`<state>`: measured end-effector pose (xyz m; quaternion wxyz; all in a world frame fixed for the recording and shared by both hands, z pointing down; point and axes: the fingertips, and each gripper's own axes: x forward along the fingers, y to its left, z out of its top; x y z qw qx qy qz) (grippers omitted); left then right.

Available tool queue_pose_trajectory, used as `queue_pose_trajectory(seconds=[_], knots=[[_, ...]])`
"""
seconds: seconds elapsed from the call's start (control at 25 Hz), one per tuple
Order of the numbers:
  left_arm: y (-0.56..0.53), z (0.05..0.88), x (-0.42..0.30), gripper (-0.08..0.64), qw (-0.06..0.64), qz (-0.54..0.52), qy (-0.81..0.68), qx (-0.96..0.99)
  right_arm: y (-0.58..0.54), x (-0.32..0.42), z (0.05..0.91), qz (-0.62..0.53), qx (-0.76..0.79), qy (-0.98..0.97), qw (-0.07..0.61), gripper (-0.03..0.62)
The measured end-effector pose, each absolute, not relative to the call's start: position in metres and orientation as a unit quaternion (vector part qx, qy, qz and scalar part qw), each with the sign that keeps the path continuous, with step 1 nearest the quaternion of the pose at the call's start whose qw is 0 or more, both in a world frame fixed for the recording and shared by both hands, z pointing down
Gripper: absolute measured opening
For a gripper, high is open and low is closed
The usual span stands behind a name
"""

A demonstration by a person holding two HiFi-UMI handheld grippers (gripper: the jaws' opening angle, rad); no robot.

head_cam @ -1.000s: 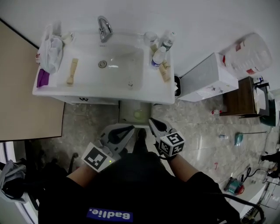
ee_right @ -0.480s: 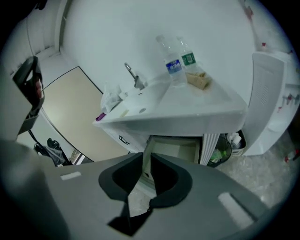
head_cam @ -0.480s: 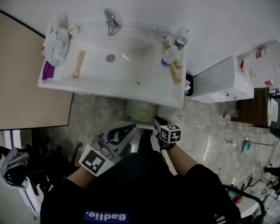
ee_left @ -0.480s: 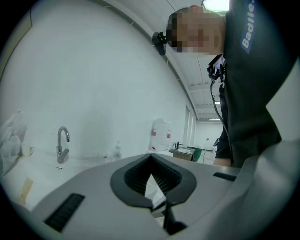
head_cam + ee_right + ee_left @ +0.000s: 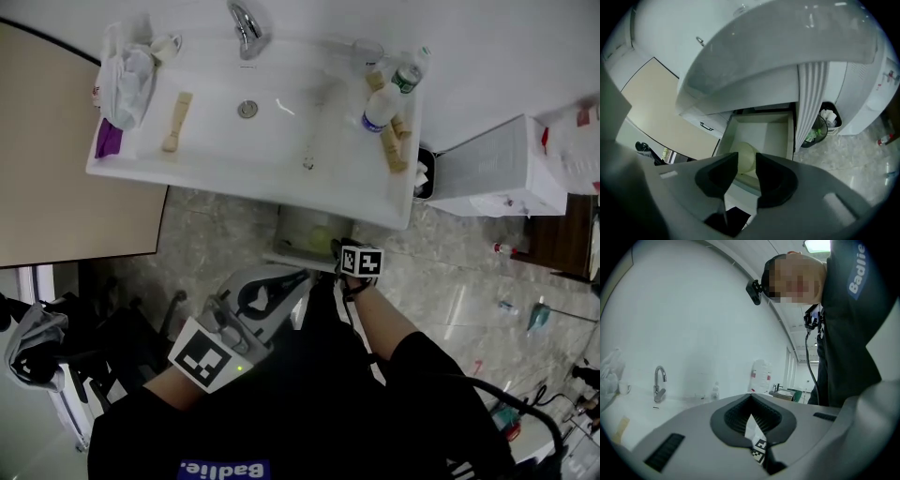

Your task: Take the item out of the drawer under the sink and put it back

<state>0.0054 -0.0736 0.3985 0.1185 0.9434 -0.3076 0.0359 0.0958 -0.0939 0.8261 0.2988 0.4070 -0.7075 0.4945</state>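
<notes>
Pale yellow-green and round, the item (image 5: 743,157) lay in the open drawer (image 5: 790,136) under the sink (image 5: 234,178), near the drawer's front edge. The right gripper (image 5: 746,159) pointed steeply down at it from just above. Its jaws had just been opening and stood released, wide apart. The item showed in the gap between them, but the pads did not press on it. In the head view the gripper's marker cube (image 5: 361,261) hung over the drawer's front corner.

The left gripper (image 5: 298,279) was held nearly level beside it, in front of the drawer. Its jaws were clenched tip to tip with nothing in them. Through the slot behind its tips only the other gripper's cube could be seen.

On the sink's rim, bottles (image 5: 380,108) stood to the right of the basin, and a beige stick (image 5: 176,122) lay to its left. A white bag (image 5: 131,70) and a purple cloth (image 5: 108,141) were at the far left corner. The tap (image 5: 246,23) rose at the back. A small bin (image 5: 827,119) stood on the floor (image 5: 450,281) just right of the sink, with a white cabinet (image 5: 487,169) beyond it.
</notes>
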Motion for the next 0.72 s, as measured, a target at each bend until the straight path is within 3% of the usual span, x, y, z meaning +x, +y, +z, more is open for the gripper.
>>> queue_pose_trajectory(seconds=[0.64,0.72], knots=[[-0.061,0.422,-0.017,0.005,0.146,0.065,-0.333,0.929,-0.1,0.078,0.895,0.497,0.39,-0.669,0.391,0.115],[-0.06,0.425,-0.02,0.005,0.149,0.067,-0.335,0.928,-0.1,0.08,0.9,0.501,0.395,-0.661,0.394,0.07]])
